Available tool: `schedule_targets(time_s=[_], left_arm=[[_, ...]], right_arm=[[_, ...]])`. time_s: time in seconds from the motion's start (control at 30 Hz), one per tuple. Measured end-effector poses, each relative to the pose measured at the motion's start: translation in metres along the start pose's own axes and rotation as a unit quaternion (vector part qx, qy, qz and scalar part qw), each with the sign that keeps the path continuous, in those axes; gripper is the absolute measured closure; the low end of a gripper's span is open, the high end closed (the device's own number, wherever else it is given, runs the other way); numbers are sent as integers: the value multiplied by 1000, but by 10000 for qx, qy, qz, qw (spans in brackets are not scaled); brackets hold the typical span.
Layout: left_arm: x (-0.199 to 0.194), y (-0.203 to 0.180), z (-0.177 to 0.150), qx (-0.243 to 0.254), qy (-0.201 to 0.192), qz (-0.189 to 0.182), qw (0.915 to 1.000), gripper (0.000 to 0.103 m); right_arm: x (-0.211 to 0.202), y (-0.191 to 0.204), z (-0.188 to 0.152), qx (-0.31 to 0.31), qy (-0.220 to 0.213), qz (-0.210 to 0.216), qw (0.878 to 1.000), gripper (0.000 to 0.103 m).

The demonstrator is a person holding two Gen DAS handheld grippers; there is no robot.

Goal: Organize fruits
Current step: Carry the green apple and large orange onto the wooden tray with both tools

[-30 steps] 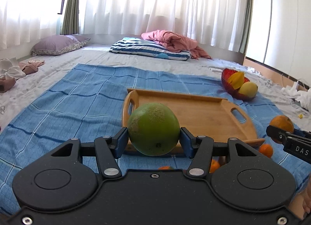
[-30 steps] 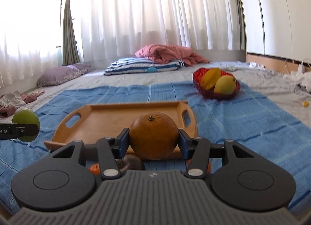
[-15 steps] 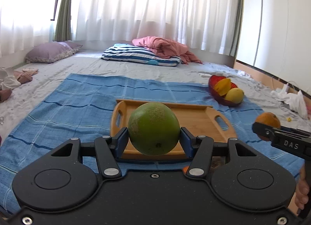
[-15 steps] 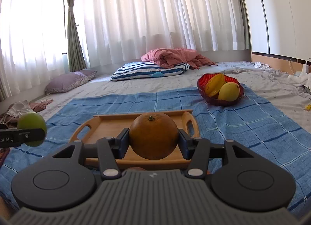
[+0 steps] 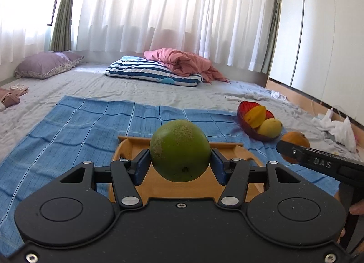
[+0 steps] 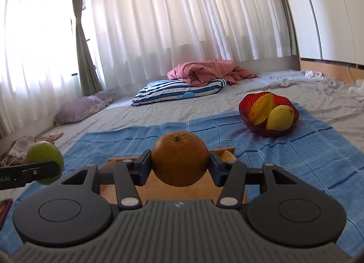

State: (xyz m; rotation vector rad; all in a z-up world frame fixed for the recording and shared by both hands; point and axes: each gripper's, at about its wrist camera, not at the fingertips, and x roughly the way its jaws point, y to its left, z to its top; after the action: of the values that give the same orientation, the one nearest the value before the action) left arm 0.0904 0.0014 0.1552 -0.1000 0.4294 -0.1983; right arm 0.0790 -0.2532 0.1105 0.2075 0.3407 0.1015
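The left gripper [image 5: 179, 167] is clamped on a round green fruit [image 5: 179, 150], its blue pads pressing both sides, held above the wooden tray [image 5: 159, 188]. The right gripper [image 6: 179, 169] is clamped the same way on an orange [image 6: 179, 159], also above the tray. The visible part of the tray is bare; the rest of it lies hidden behind the grippers. Beyond the tray to the right, on the same blue checked cloth [image 5: 75, 131], sits a red bowl [image 6: 261, 130] holding a yellow mango [image 6: 279, 118] and a ribbed orange-yellow fruit [image 6: 259, 109] leaning against it.
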Motion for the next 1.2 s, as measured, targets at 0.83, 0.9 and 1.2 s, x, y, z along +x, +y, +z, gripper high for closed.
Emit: schedule_targets(time_s=[0.83,0.9,1.2], left_arm=[[207,46,-19,-59,1321,216,9910,48],[210,48,-25,-62,1369,230,9903,48],[213,45,-33,20,1494,261,9884,48]], right_arm=[[183,-26,-33,-89,1403,-181,9899,48],[184,-22,-37,-233,1475,-226,9885,47],[183,-21,-38,-152,1584,-204,9871,47]])
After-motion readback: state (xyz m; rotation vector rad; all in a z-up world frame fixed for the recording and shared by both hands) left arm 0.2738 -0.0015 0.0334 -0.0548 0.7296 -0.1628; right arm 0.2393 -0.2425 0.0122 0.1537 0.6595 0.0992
